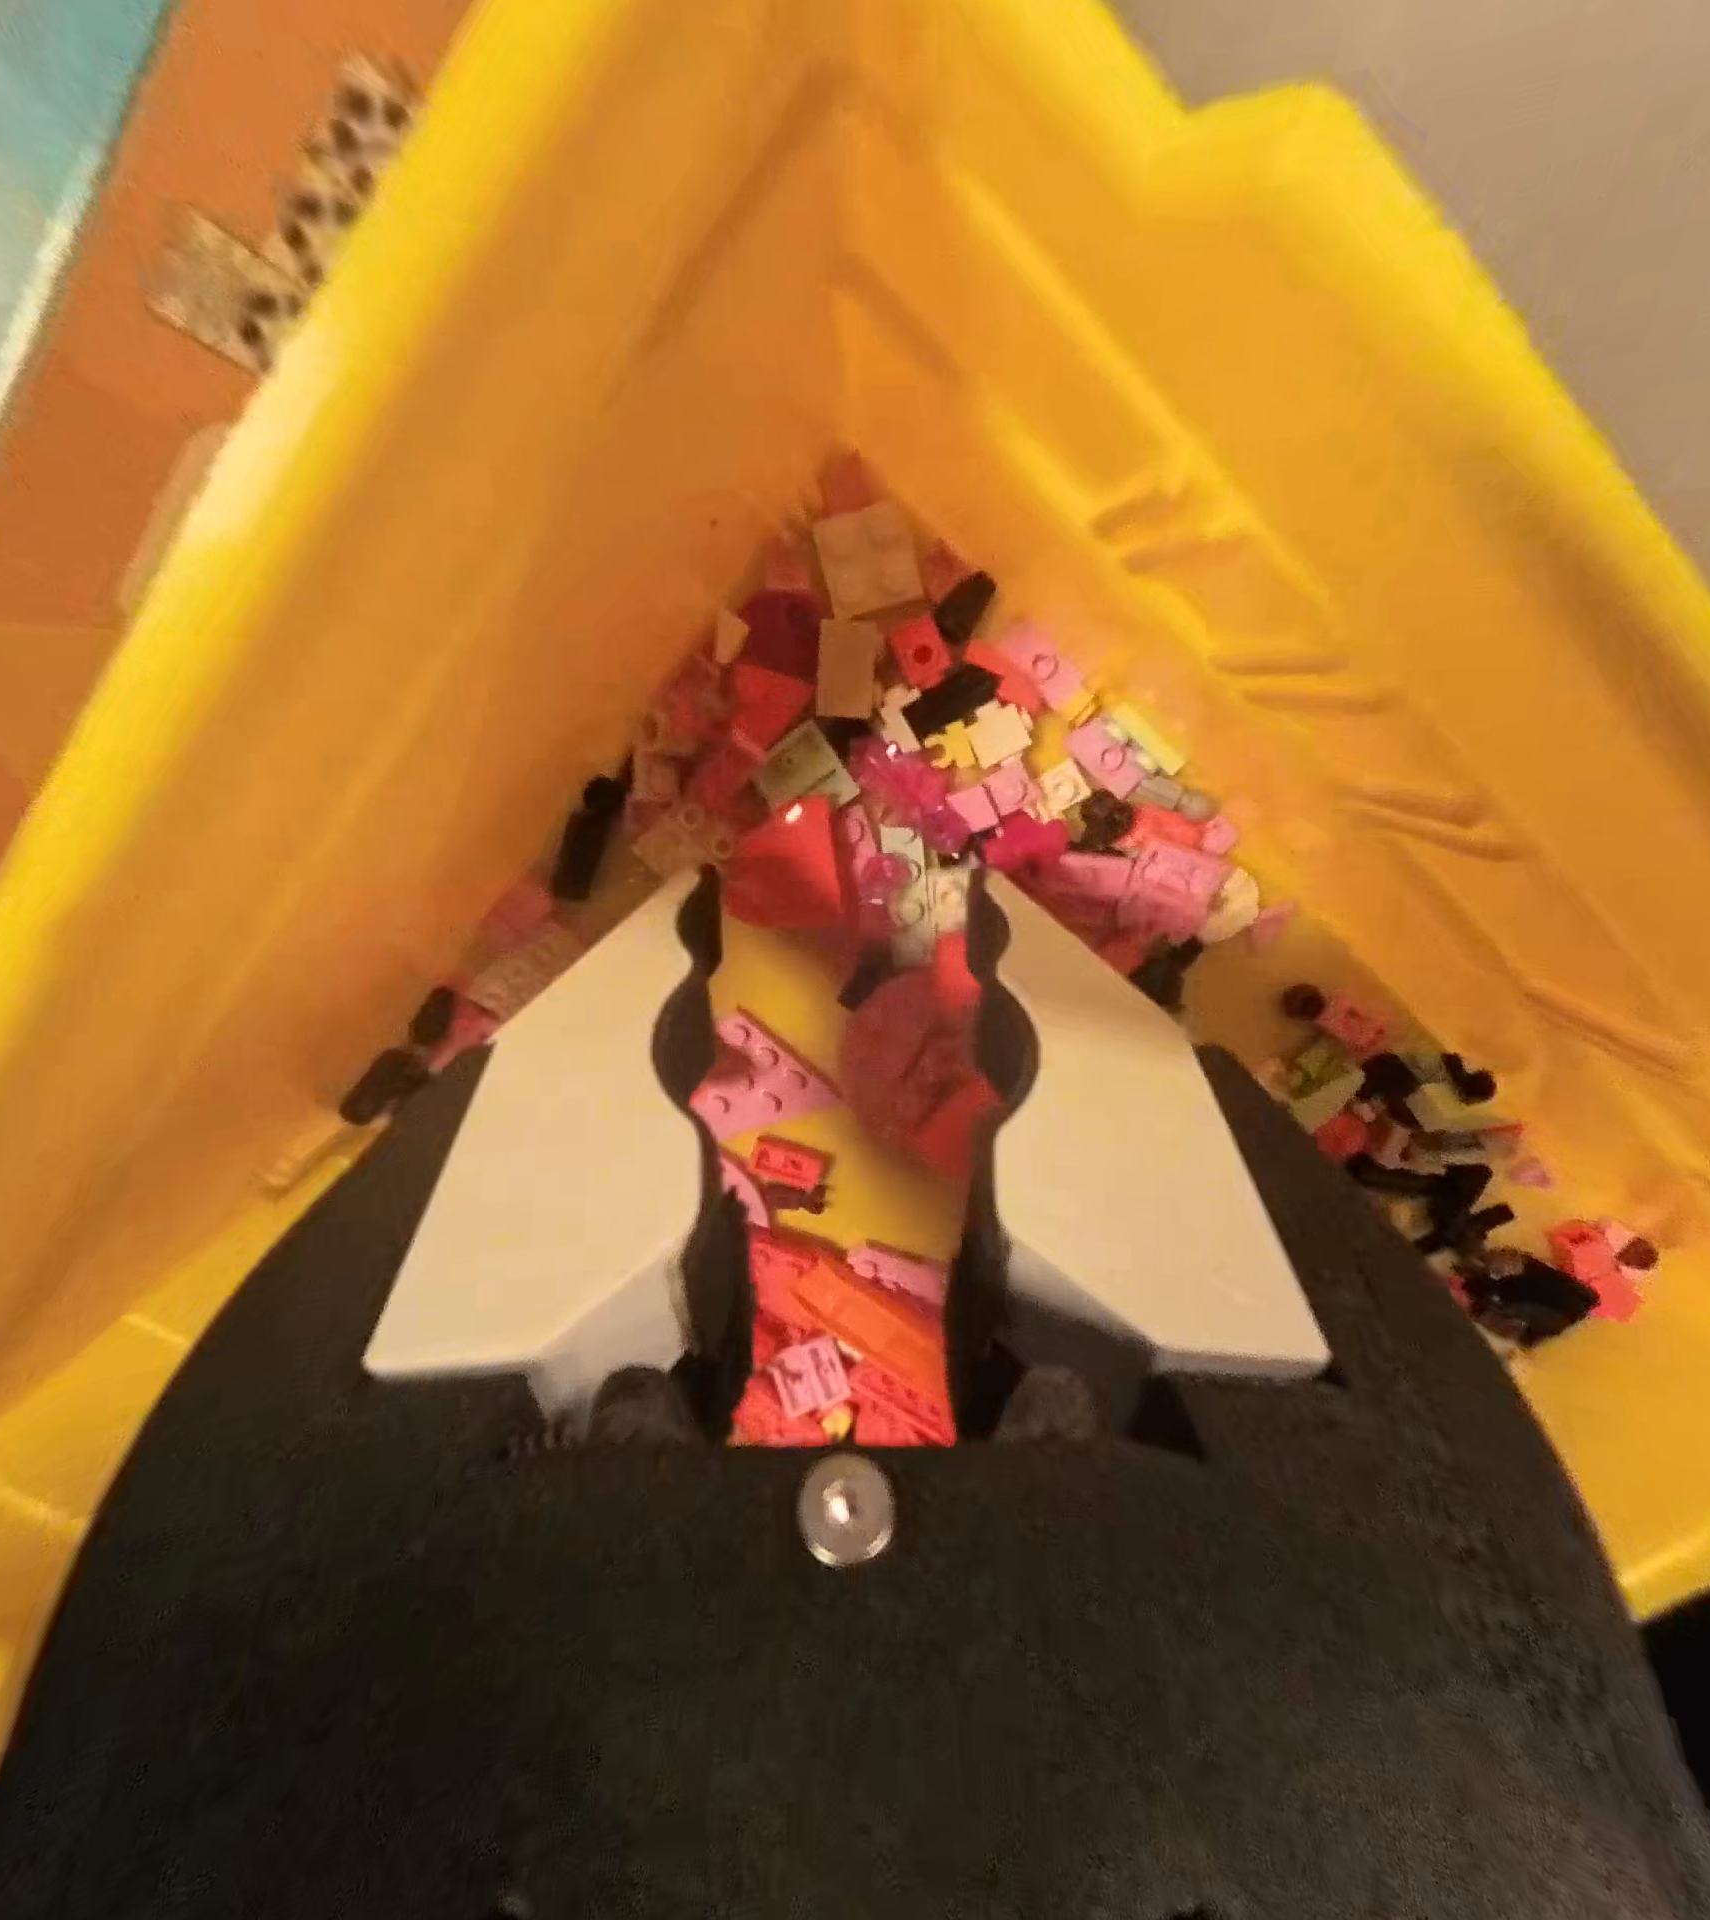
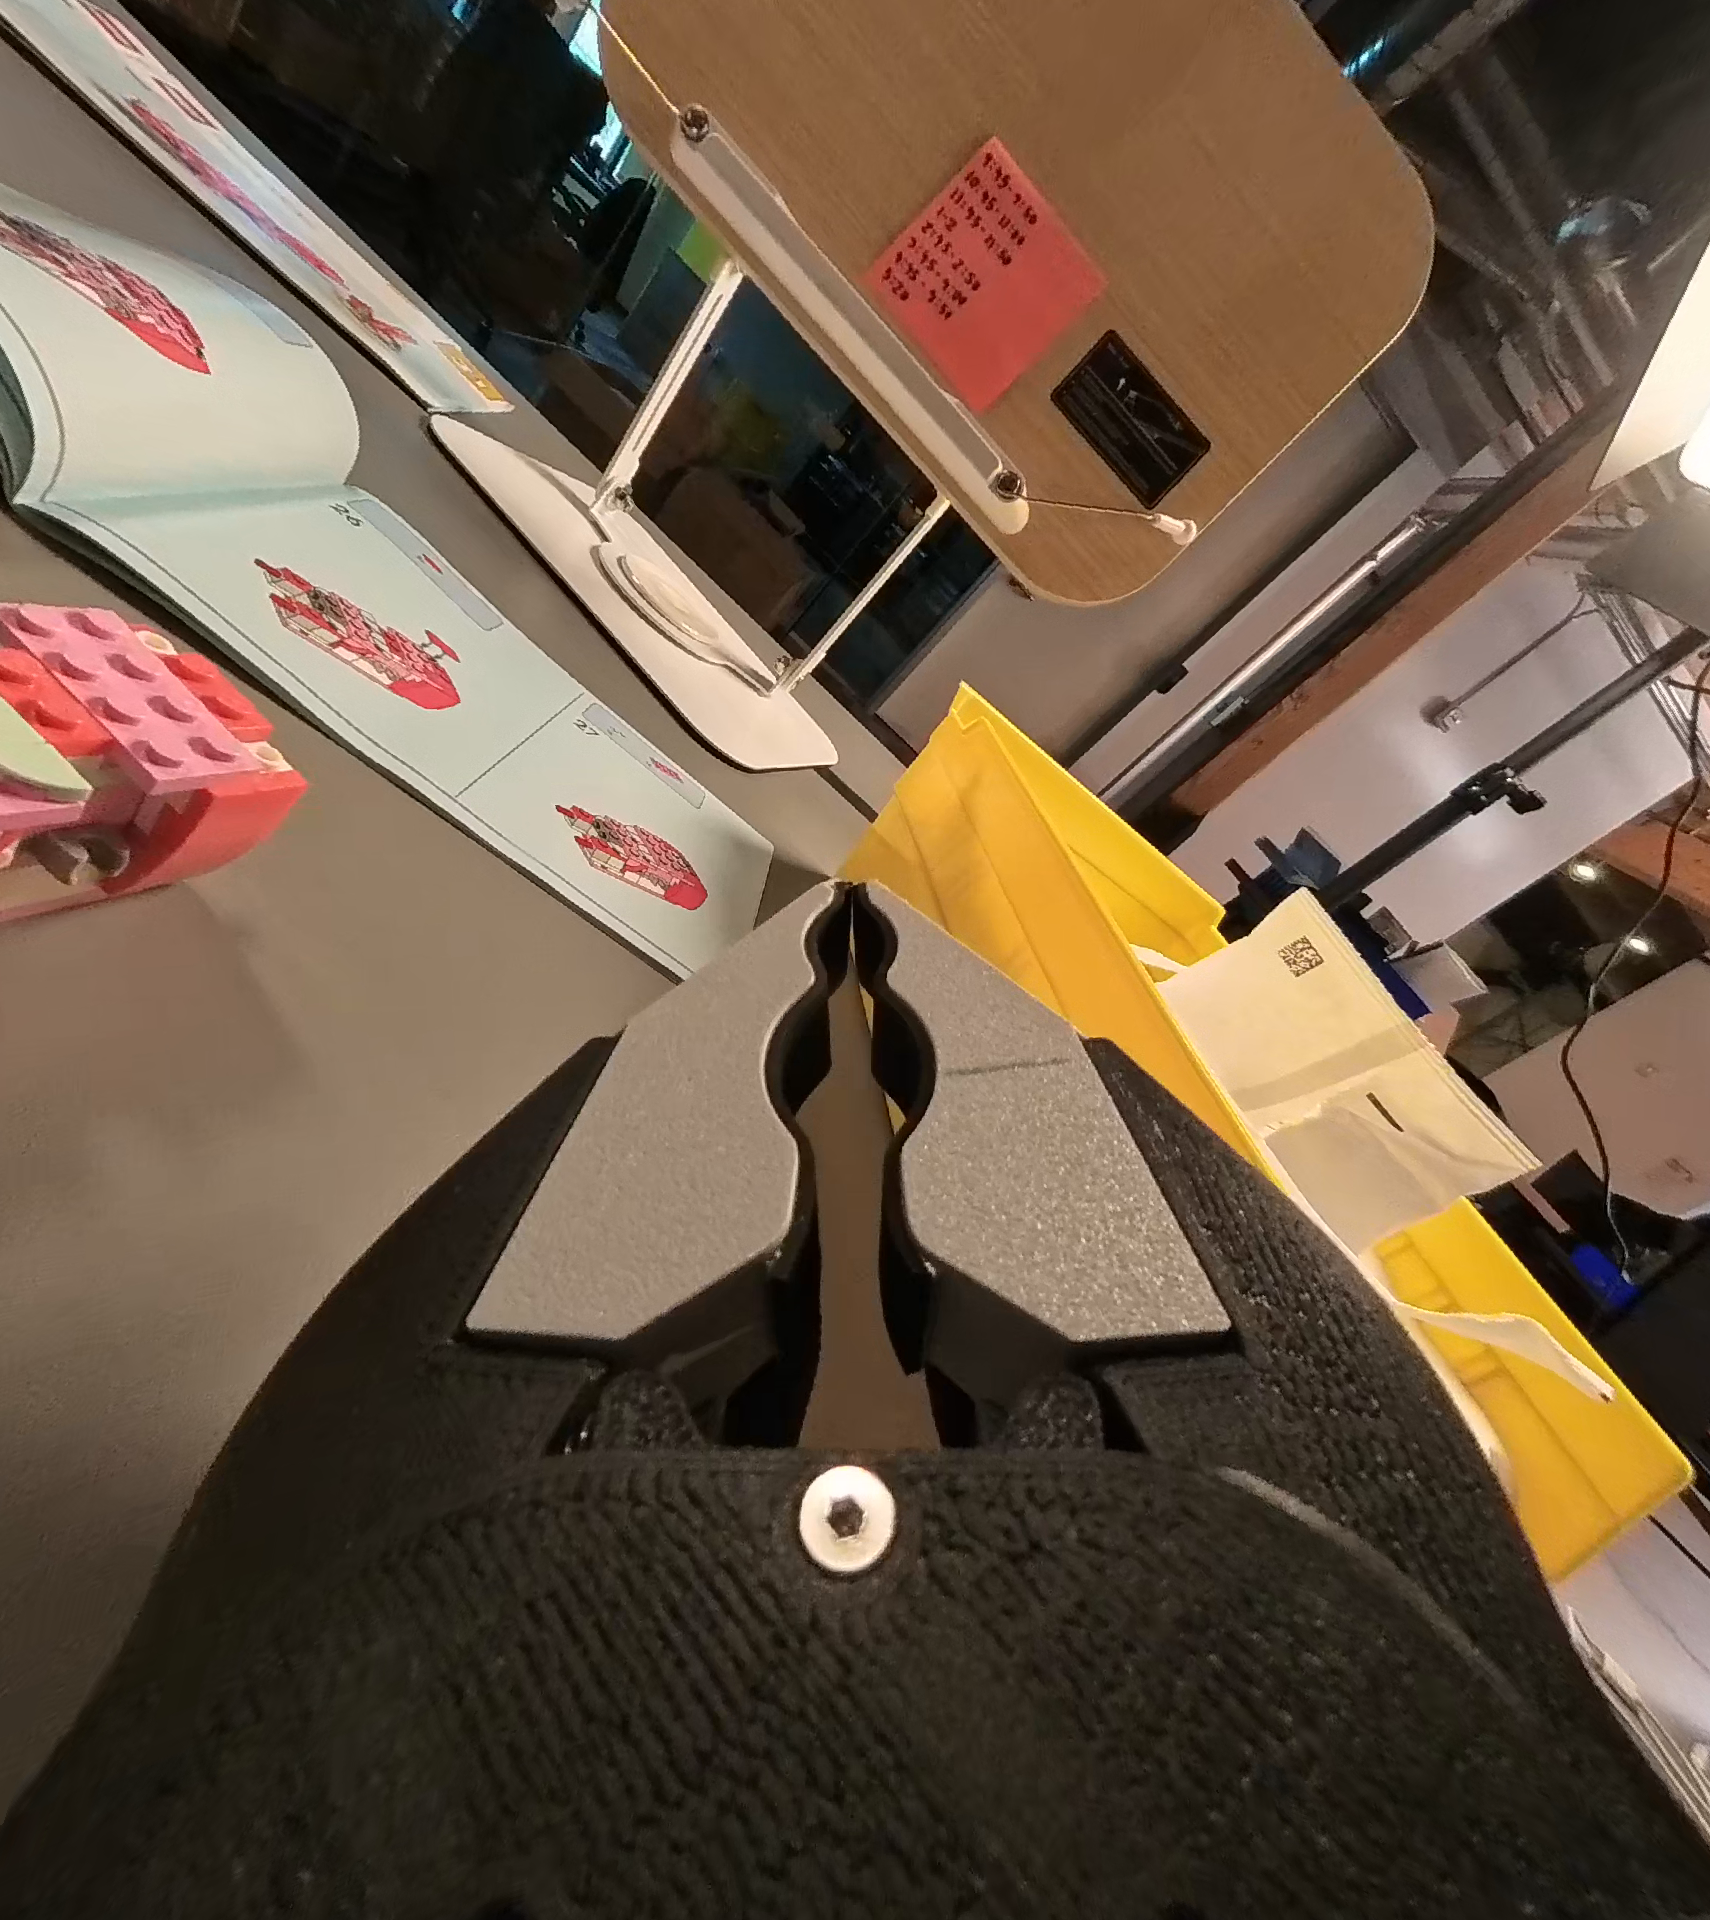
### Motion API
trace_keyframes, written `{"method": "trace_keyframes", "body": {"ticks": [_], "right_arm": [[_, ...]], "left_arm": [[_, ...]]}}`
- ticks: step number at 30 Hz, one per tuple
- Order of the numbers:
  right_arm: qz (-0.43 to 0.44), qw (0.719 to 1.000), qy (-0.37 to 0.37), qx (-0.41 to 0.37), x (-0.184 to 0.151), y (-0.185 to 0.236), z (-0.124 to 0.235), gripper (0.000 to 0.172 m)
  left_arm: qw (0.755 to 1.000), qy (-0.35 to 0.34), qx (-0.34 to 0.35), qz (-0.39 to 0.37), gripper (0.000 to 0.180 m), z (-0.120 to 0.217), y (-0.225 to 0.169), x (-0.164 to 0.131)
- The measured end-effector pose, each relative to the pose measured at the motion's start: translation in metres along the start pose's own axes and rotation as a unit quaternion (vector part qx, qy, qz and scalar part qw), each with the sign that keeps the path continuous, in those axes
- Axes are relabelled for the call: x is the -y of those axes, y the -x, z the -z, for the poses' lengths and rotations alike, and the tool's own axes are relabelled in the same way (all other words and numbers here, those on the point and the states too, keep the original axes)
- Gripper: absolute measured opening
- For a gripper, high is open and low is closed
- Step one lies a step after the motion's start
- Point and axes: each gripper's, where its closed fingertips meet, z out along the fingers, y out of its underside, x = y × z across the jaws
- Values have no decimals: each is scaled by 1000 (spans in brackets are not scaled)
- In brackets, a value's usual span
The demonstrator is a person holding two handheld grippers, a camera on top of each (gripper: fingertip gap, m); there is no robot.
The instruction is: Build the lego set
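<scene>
the left tool point(image 1: 846, 894) reaches down into a yellow bin point(image 1: 518, 623), its white fingers point(image 1: 560, 1143) parted over a heap of small toy bricks point(image 1: 934, 769) in pink, red, black and tan; a red sloped brick point(image 1: 794, 868) lies at the fingertips between the pads, but the blur hides whether they press on it, so its grip cannot be told. the right tool point(image 2: 852, 891) hovers over the grey counter point(image 2: 207, 1091), clenched with its tips meeting on nothing. to its left stands a half-built pink and red brick model point(image 2: 103, 748), further back an open instruction booklet point(image 2: 311, 582), and just to its right the yellow bin point(image 2: 1038, 935).
</scene>
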Motion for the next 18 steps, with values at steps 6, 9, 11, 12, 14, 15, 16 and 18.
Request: {"method": "trace_keyframes", "body": {"ticks": [6,9,11,12,14,15,16,18], "right_arm": [[0,1000,0,3,0,1,0,0],[0,1000,-1,3,0,1,0,0],[0,1000,-1,3,0,1,0,0],[0,1000,-2,3,0,1,0,0],[1,1000,-2,3,1,1,0,0],[1,1000,-1,3,1,1,0,0],[2,1000,-1,2,1,1,0,0],[1,1000,-1,1,0,0,0,0]], "left_arm": [[997,69,-5,45,56,4,3,-42],[990,119,-19,67,58,13,0,-71],[989,132,-13,69,59,19,4,-81],[991,113,-2,67,58,22,9,-76],[997,47,7,68,54,26,18,-52],[998,9,4,63,53,27,19,-37],[998,-27,-1,54,49,28,19,-22],[995,-84,-17,45,45,26,14,4]]}}
